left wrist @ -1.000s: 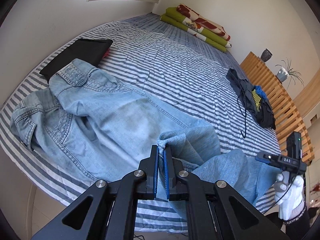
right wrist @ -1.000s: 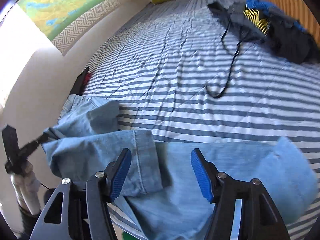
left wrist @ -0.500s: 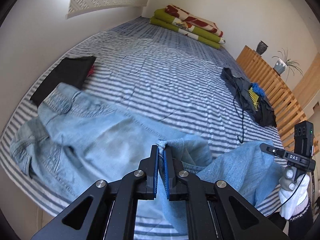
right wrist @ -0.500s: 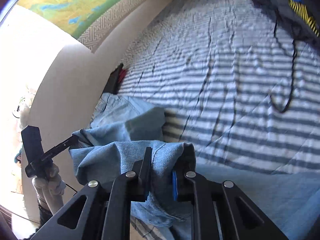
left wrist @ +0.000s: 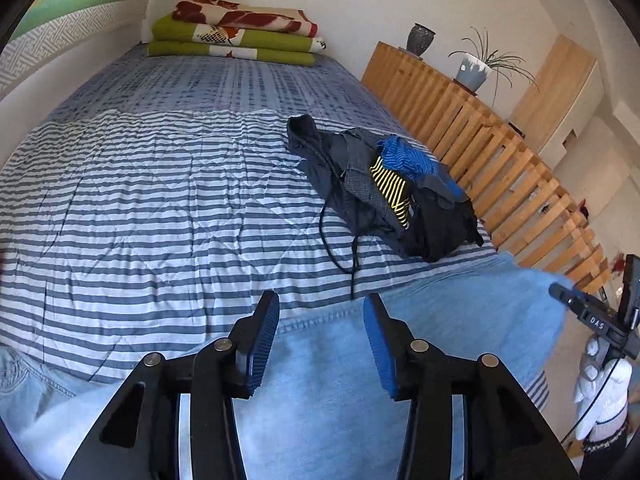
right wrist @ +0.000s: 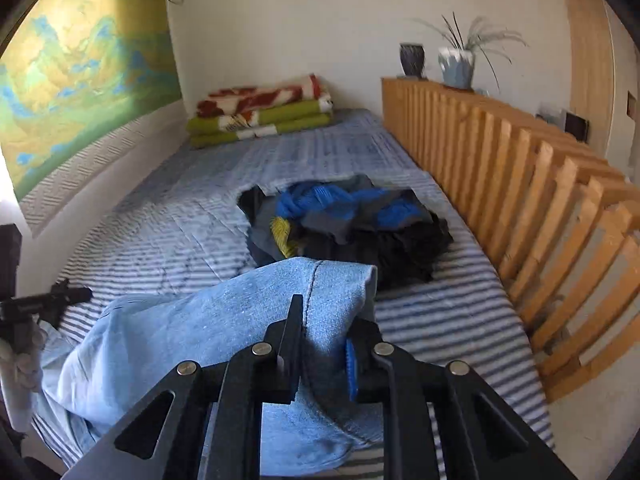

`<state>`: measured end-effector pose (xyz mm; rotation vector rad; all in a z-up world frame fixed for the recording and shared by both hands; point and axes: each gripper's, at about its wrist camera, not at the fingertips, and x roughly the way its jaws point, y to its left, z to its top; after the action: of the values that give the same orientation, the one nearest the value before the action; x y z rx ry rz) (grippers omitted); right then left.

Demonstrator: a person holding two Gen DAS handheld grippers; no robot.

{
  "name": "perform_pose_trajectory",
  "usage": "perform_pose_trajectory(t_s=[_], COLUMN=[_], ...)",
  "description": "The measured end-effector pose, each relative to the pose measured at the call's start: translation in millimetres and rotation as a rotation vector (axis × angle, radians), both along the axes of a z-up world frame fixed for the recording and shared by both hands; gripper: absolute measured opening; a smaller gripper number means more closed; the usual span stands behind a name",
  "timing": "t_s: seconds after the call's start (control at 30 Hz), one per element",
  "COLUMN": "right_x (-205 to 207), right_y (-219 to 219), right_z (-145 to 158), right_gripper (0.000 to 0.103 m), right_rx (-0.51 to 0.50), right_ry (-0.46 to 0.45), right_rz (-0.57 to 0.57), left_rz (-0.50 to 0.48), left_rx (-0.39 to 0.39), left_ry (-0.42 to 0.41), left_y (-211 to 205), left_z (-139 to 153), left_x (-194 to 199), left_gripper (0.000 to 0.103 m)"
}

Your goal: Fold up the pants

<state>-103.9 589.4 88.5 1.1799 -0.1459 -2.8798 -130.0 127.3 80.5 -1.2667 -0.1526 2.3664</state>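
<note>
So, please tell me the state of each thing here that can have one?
jeans: light blue, bunched, leg end lifted off the striped bed
left gripper: opening, above denim, gripping nothing
right gripper: opening, denim between its pads
dark clothes pile: unfolded heap
blankets: folded, stacked

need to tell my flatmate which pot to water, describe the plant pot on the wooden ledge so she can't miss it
Start at the slatted wooden rail along the bed's right edge and follow its flat top towards the far wall. Two pots stand there: the plant pot is the nearer one. Unlike the dark empty vase beside it, it is pale blue-grey with a white upper part and holds long thin drooping leaves.
</note>
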Motion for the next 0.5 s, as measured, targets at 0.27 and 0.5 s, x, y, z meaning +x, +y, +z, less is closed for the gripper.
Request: perform_pose_trajectory(t_s=[0.27,0.5], right_x=[-27,-59], right_y=[96,108], right_z=[-110,-162], right_gripper=[0.039,0.044], right_rx=[-0.206,-0.389], right_ry=[-0.259,-0.306], right_rz=[-0.100,-0.118], left_rz=[0.028,-0.028], left_rx=[-0.203,-0.324], left_ry=[-0.079,-0.116], left_y=[-69,-96], left_z=[-65,-117], left_x=[-6,-20], left_gripper=[0.048,0.053])
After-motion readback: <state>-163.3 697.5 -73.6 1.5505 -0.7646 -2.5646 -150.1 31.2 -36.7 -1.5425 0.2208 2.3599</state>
